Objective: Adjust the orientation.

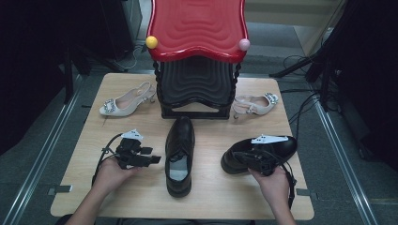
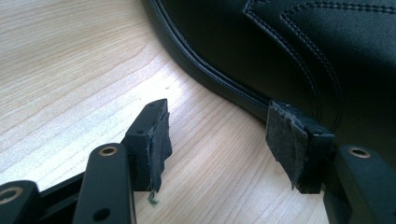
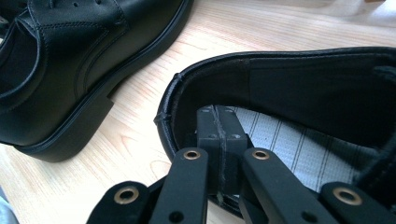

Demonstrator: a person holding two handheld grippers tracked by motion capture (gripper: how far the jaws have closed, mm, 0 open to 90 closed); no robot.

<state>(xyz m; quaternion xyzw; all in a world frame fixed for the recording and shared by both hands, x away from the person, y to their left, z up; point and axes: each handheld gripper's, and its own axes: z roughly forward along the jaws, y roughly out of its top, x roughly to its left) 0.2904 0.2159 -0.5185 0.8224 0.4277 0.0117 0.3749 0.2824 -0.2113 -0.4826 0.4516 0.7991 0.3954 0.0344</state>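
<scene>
Your left gripper (image 1: 149, 156) rests low over the pale wooden table (image 1: 141, 197), its jaws spread wide with nothing between them. In the left gripper view the bare pads (image 2: 159, 144) hover over the wood grain, one of them right beside the welted sole of the glossy black leather lace-up shoe (image 1: 179, 154) that lies mid-table, toe pointing away from you.

Your right gripper (image 1: 256, 159) has its jaws pressed flat together. In the right gripper view they are tucked inside the heel opening of the second black leather shoe (image 3: 299, 88), above its pale striped insole, with no part of the shoe pinched between the pads. This shoe sits at the table's right, its toe pointing right and slightly away from you, well apart from its mate.
</scene>
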